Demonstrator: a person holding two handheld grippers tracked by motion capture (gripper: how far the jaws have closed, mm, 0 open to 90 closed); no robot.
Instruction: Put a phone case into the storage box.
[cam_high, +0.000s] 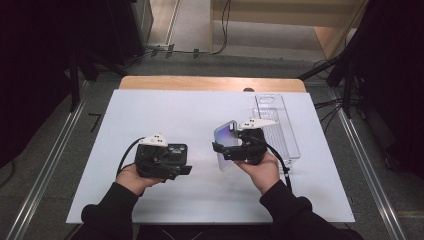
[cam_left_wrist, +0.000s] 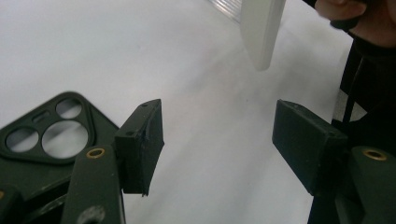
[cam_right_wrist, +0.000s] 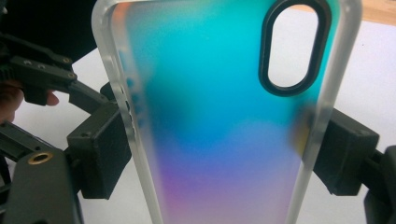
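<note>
Iridescent phone case (cam_right_wrist: 219, 126) pinched across its frosted side rims by right tongs (cam_right_wrist: 224, 154); light, flexible, likely slippery. Left tongs (cam_left_wrist: 217, 149) spread beside dark case (cam_left_wrist: 44, 149).

White sheet (cam_high: 165, 115) covers the wooden table (cam_high: 210, 83), bare wood strip showing at 12 o'clock. Clear plastic tray (cam_high: 280, 125) sits on the sheet toward 2 o'clock, long side running front to back. Grey floor around, metal rails (cam_high: 47, 170) at 9 and 3 o'clock, cables (cam_high: 225, 25) at 12.
</note>
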